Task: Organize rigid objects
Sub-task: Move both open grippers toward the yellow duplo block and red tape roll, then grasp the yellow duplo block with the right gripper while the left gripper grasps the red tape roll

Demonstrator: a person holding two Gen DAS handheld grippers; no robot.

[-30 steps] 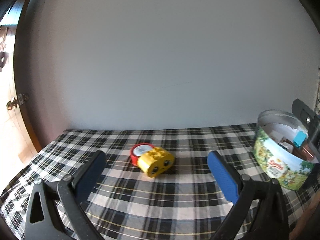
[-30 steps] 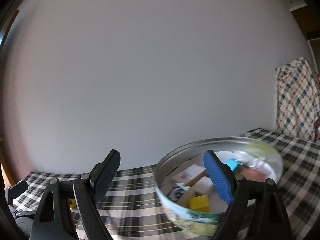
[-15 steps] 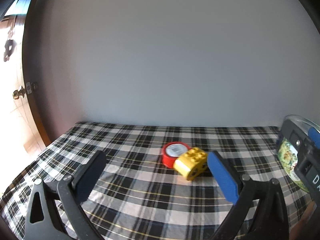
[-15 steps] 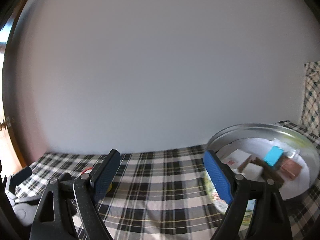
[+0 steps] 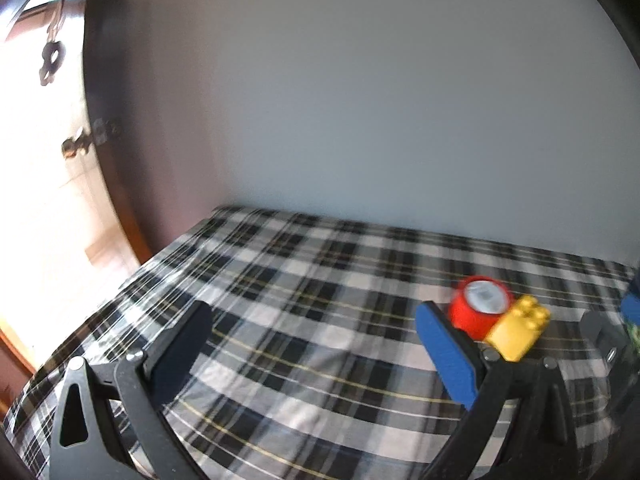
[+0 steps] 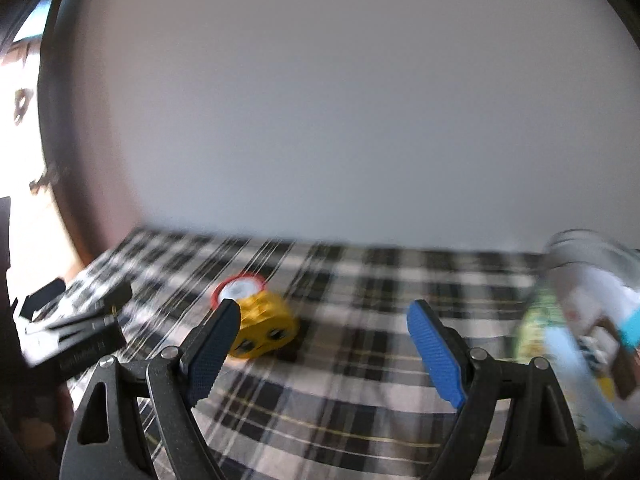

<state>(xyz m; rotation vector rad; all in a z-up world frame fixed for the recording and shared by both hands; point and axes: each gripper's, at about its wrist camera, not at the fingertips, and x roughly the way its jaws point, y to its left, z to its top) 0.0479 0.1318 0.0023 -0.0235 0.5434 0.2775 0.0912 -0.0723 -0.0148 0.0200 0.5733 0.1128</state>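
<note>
Both cameras have swung left since a second ago, sliding the toys rightward in the left wrist view. The left gripper (image 5: 316, 344) and right gripper (image 6: 320, 340) both gape wide, holding nothing. At the right gripper's 11 o'clock, a yellow toy brick (image 6: 264, 330) touches a red round container (image 6: 240, 288) on the plaid tabletop (image 6: 360, 344); the printed tin (image 6: 580, 344) sits at 3 o'clock.

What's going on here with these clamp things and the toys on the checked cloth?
A person holds a two-finger gripper in each hand, tidying small items into a round tin at the right. Both the left gripper and the right gripper are open and empty. A yellow toy block and a red round lid-like piece sit touching on the plaid cloth, not yet collected. The right gripper points toward them.
</note>
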